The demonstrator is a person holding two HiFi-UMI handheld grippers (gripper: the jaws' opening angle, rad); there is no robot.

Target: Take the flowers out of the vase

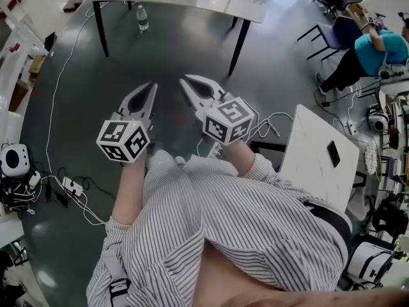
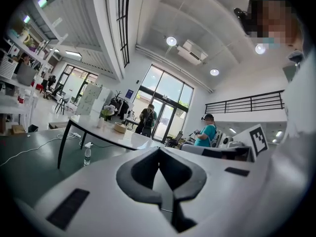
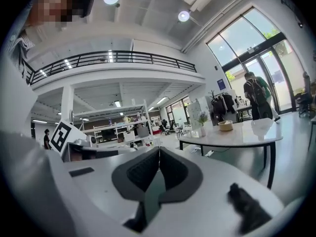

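The flowers (image 2: 106, 111) stand in a small pale vase (image 2: 101, 123) far off on a long white table (image 2: 123, 141). In the right gripper view the same flowers (image 3: 203, 117) and vase (image 3: 202, 131) show on that table (image 3: 247, 135), near a round bowl (image 3: 225, 125). In the head view, the person holds both grippers over the dark floor, well short of the table (image 1: 223, 2). The left gripper (image 1: 152, 86) and the right gripper (image 1: 184, 79) point toward it. Both have their jaws together with nothing between them, as the left gripper (image 2: 159, 148) and right gripper (image 3: 159, 147) show in their own views.
A water bottle (image 1: 142, 18) stands on the floor under the table. Cables and a power strip (image 1: 71, 185) lie at the left. A second white table (image 1: 319, 152) is at the right. A seated person in teal (image 1: 374, 50) is beyond it. Two people stand near the glass doors (image 2: 147, 120).
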